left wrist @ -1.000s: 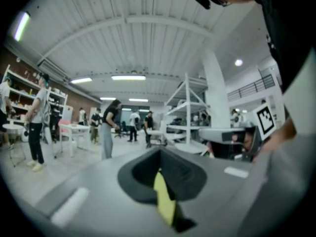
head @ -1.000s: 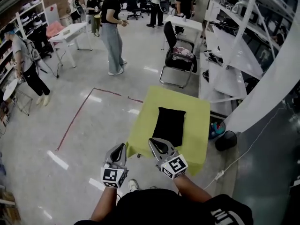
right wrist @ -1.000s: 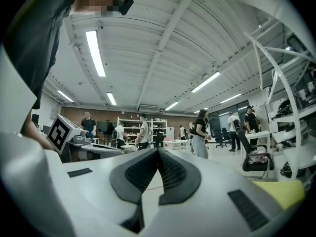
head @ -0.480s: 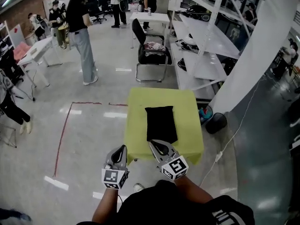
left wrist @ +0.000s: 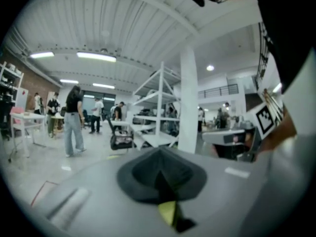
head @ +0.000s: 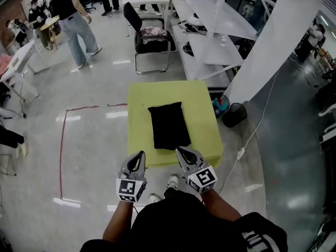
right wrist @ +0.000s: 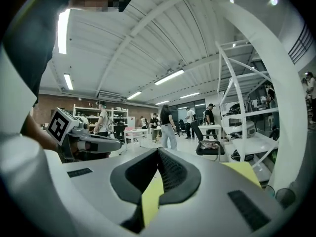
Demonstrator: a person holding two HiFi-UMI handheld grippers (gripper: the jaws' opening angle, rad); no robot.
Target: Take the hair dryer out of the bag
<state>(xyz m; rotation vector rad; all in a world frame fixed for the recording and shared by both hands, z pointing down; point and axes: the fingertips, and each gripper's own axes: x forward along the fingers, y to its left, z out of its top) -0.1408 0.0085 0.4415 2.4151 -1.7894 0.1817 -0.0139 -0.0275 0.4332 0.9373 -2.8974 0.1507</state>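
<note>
Left gripper and right gripper are hovering closed, empty, beside the yellow-green table. The black bag is lying mid-table, hair dryer presumably hidden inside. Jaws should be opening before reaching.

1 black bag, soft-looking and approx. rectangular, lies flat on the yellow-green table, roughly mid-top. Its long axis runs from the near edge to the far edge, skewed slightly. The near end sits close to the table's front edge, w/ bare top on both sides. It's prob. cloth; the opening can't be made out from the head view.
</note>
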